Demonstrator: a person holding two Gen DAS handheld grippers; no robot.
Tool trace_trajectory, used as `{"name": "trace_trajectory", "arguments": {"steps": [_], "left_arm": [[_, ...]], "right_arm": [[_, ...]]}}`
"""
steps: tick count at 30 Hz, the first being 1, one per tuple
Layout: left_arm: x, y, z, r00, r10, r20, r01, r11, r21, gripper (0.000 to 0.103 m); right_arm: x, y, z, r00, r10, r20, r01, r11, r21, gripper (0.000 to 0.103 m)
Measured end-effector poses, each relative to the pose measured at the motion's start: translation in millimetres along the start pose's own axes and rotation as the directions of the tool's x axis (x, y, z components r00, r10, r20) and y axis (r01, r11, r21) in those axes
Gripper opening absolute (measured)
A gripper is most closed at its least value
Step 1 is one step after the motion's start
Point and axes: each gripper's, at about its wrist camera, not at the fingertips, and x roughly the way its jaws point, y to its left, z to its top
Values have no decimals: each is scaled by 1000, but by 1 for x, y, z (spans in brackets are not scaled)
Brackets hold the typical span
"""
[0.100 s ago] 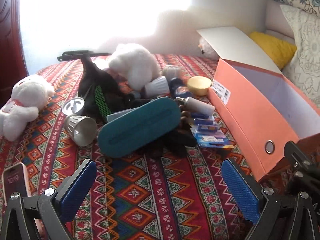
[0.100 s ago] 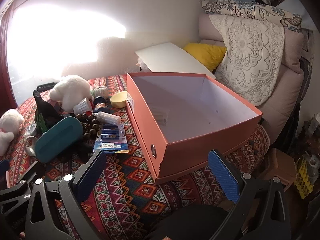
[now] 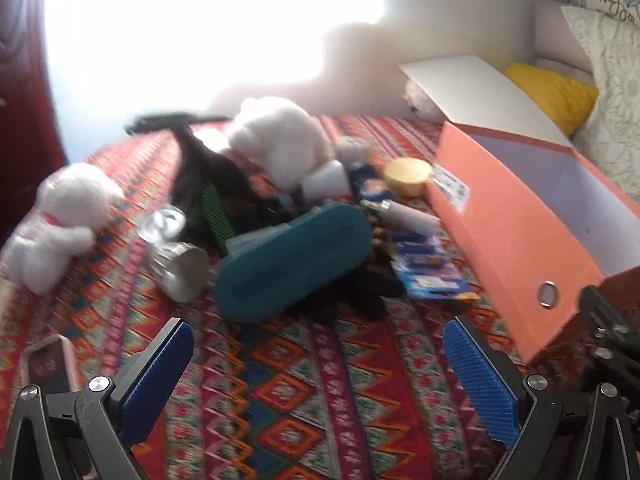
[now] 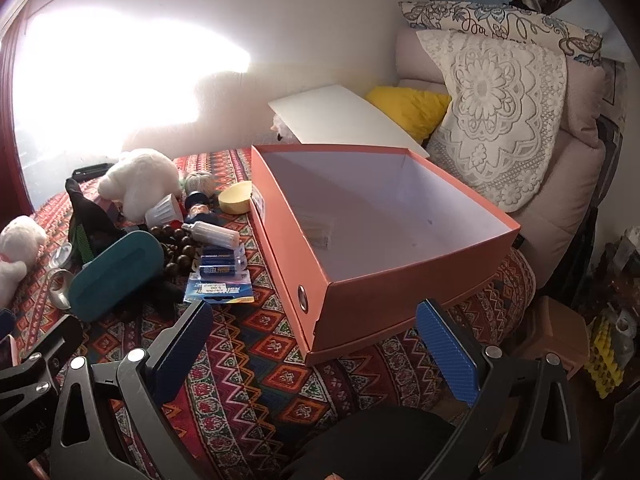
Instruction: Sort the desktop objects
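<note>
both grippers' ribbed blue jaws gape, unladen, near smooth oval teal case (image 3: 294, 262), cardboard box (image 4: 400, 280)

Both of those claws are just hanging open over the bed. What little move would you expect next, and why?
Probably the left gripper eases forward toward the teal case. Both it and the right gripper are open and hold nothing, the orange box looks empty, and the case lies on top of the pile, nearest the left jaws.

A bed under a red patterned woven blanket (image 4: 256, 364) carries an open orange cardboard box (image 4: 360, 300), a teal oval case (image 4: 114, 274), white plush bears (image 3: 280, 140) and a blue battery pack (image 4: 220, 284).
</note>
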Motion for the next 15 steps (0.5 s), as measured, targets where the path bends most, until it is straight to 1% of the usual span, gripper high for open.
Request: {"name": "trace_trajectory", "arguments": {"steps": [3,5,6,8,10,15], "left_arm": [[0,-2,1,997,69,16,-69,998,10,103],[0,-4,1,993,114,27,-115,993,16,103],[0,-4,1,990,137,33,-137,990,18,103],[-4,1,0,991,129,35,-129,992,6,103],[-13,13,-1,999,35,36,-35,999,2,103],[-13,7,-1,999,14,34,-14,1000,2,103]], "right_arm": [[2,1,2,1000,2,16,-2,1000,4,103],[-5,4,2,999,-6,47,6,1000,-10,103],[-7,4,4,999,-4,43,4,1000,-11,103],[-11,7,1,998,-12,59,13,1000,-19,103],[-13,9,4,999,-12,46,14,999,-29,103],[-13,18,6,999,-24,25,25,999,-49,103]]}}
